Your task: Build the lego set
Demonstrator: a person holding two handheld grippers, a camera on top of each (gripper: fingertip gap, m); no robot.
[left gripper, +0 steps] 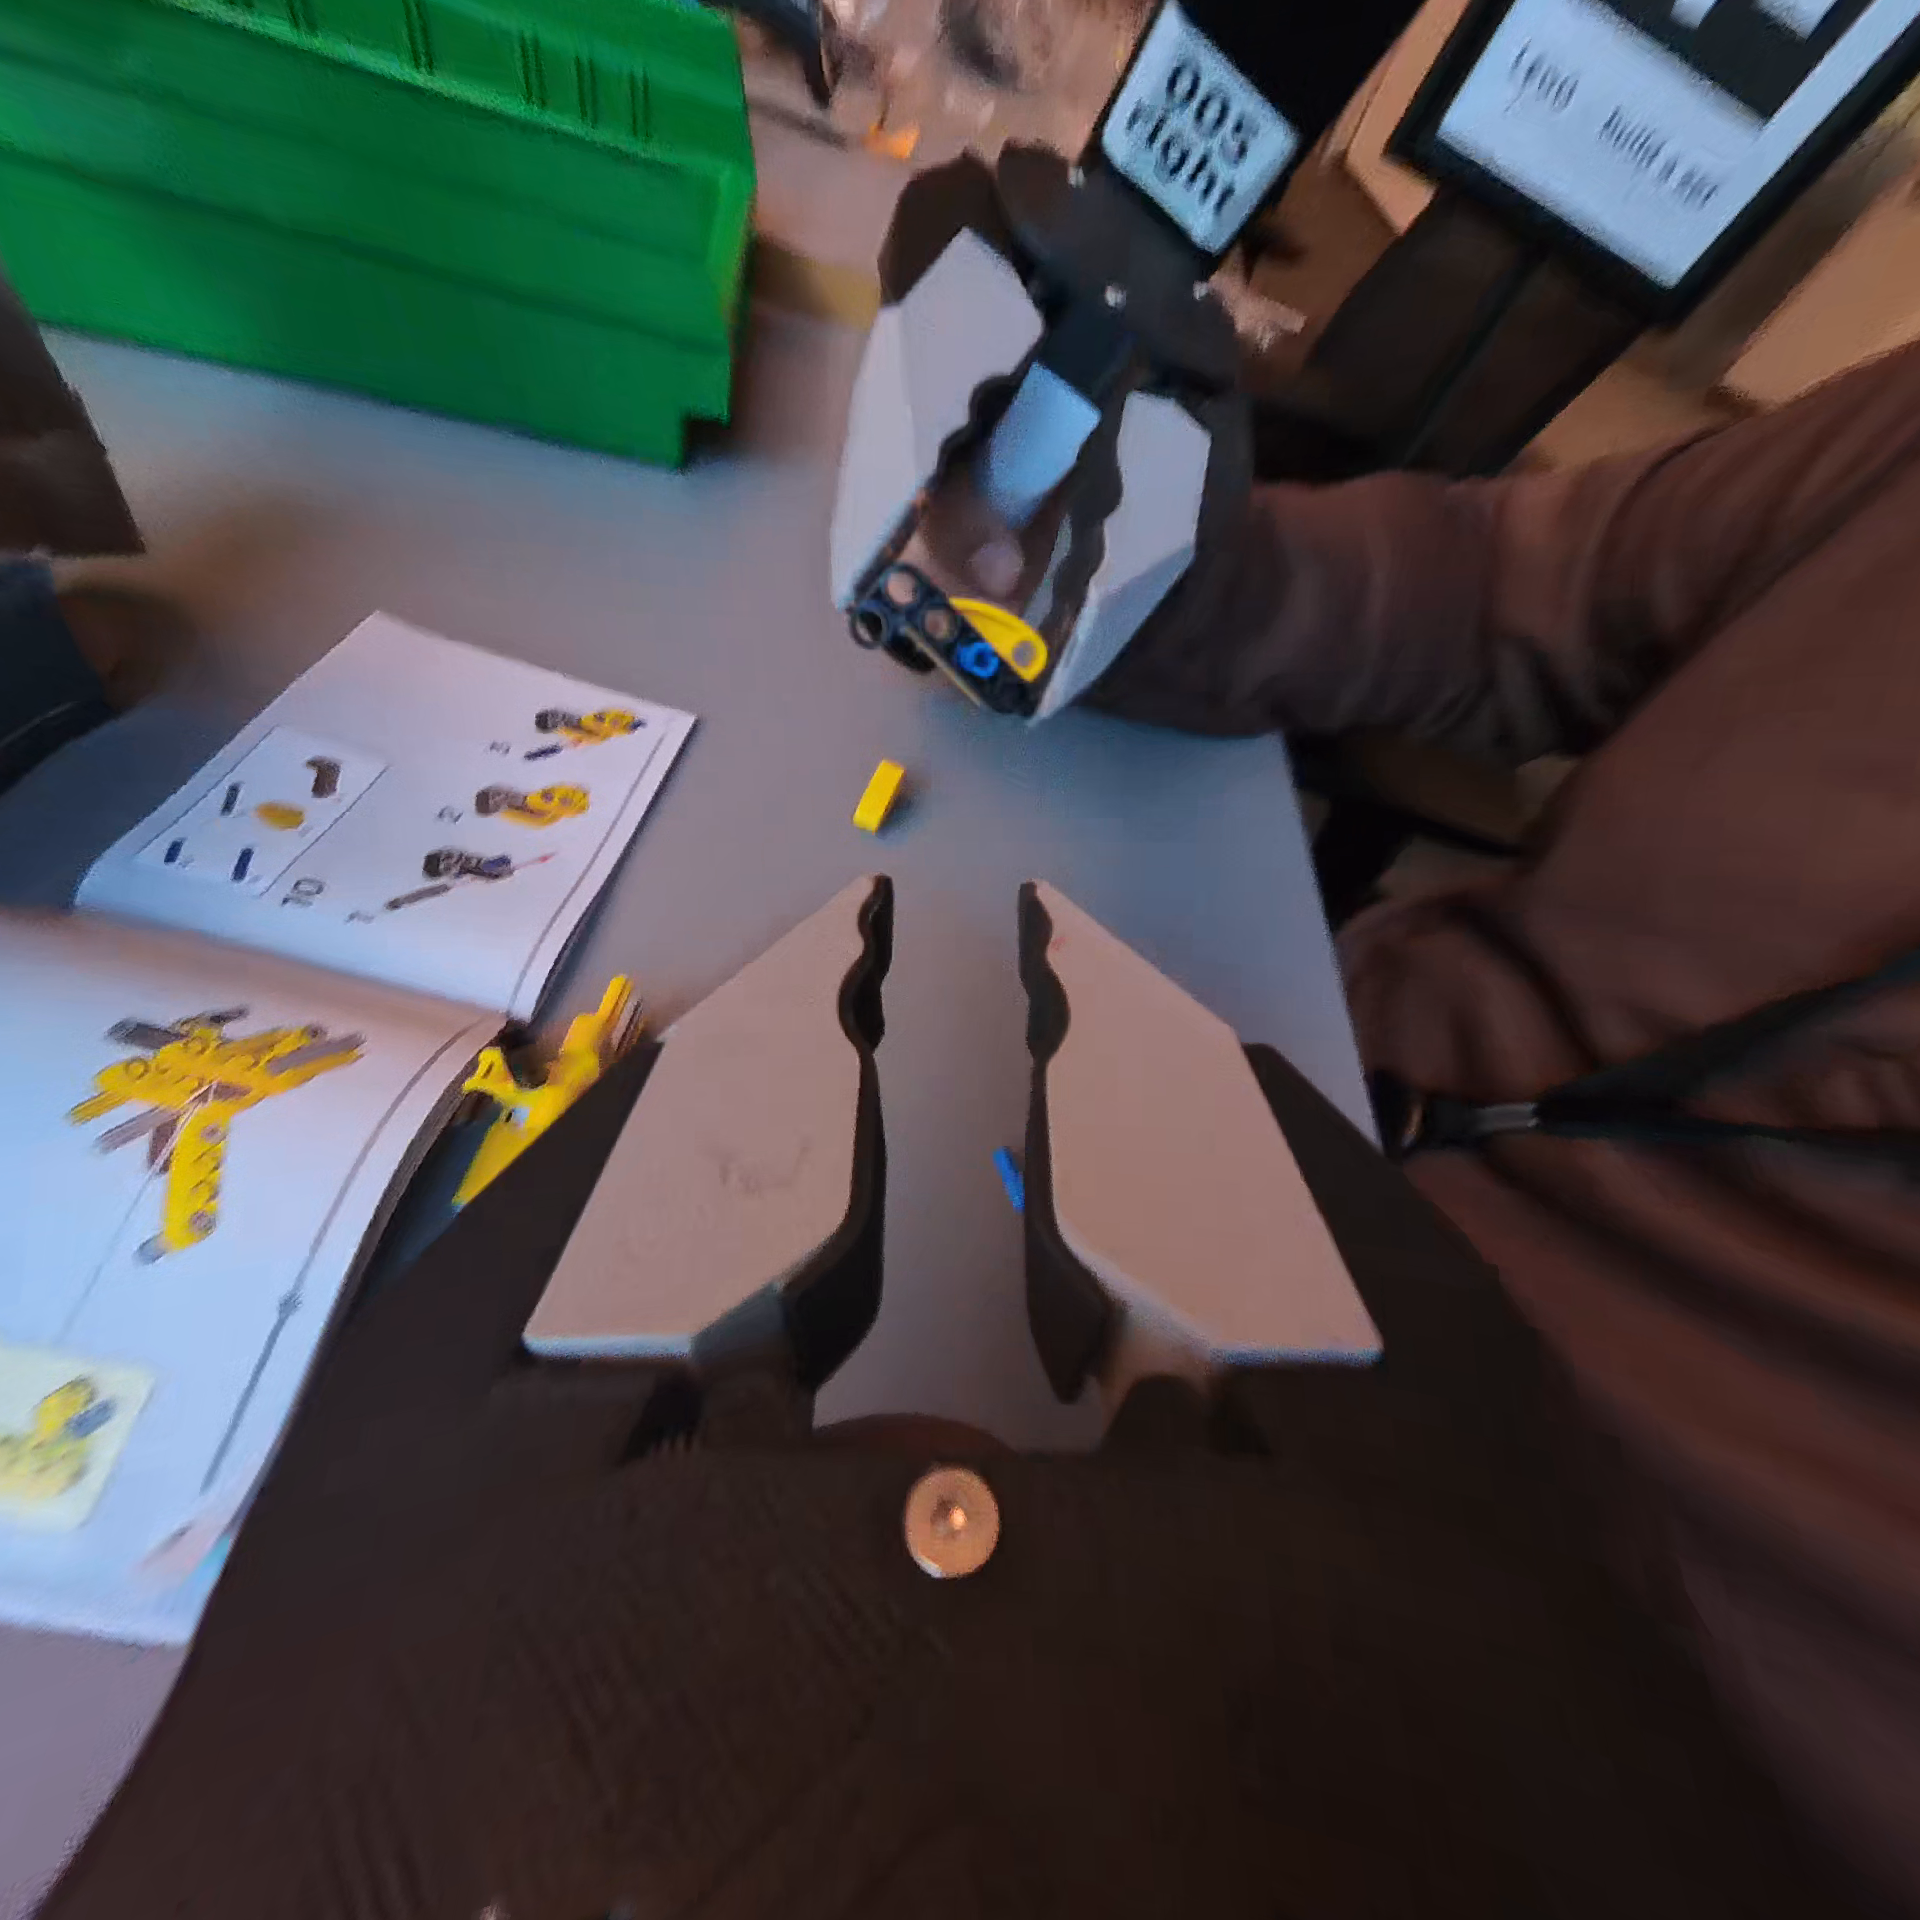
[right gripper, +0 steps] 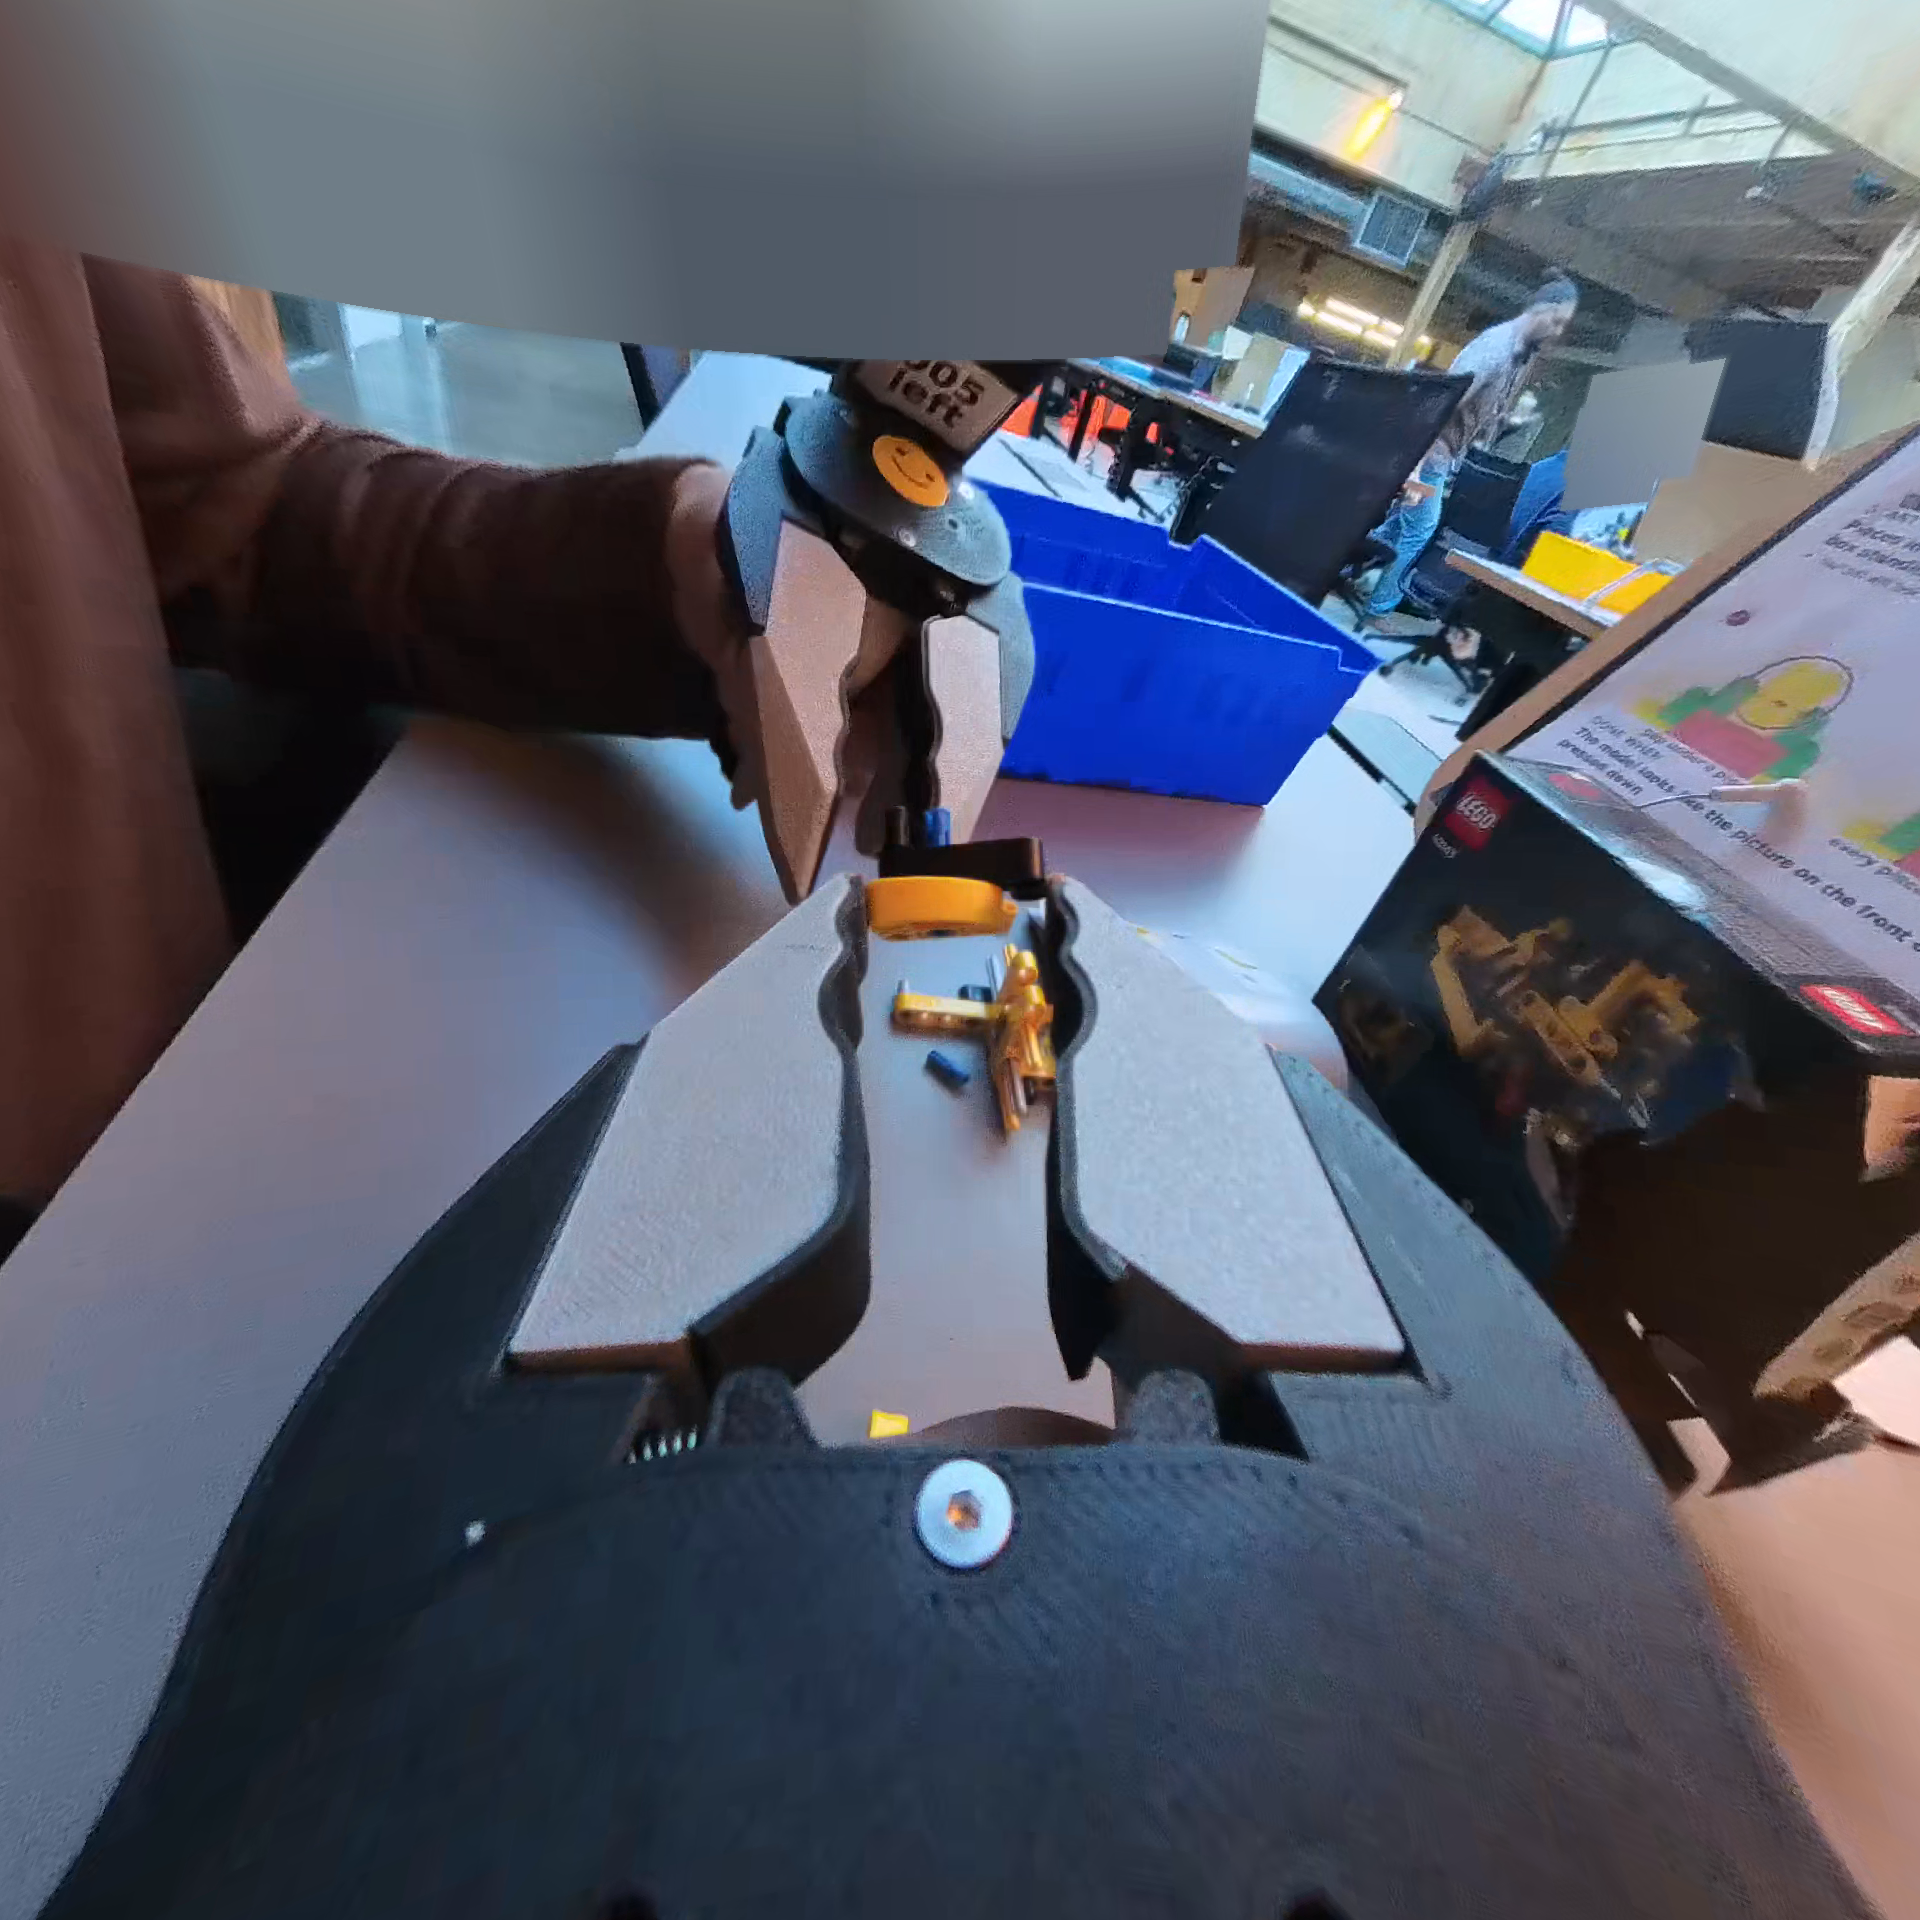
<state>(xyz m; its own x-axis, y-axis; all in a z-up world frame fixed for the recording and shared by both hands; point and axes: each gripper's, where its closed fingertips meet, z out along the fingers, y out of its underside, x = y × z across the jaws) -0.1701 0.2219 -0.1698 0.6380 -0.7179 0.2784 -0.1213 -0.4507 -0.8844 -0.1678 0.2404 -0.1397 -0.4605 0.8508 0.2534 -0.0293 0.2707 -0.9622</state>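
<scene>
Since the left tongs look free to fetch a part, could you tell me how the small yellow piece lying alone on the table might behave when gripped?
The small yellow piece looks like hard moulded plastic, so probably stiff and very light. It lies apart on the smooth grey table, so a nudge would likely slide it. Being so small, it may twist between the wavy pads of the open left tongs.

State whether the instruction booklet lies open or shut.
Open: the instruction booklet lies spread on the table, two pages showing.
</scene>
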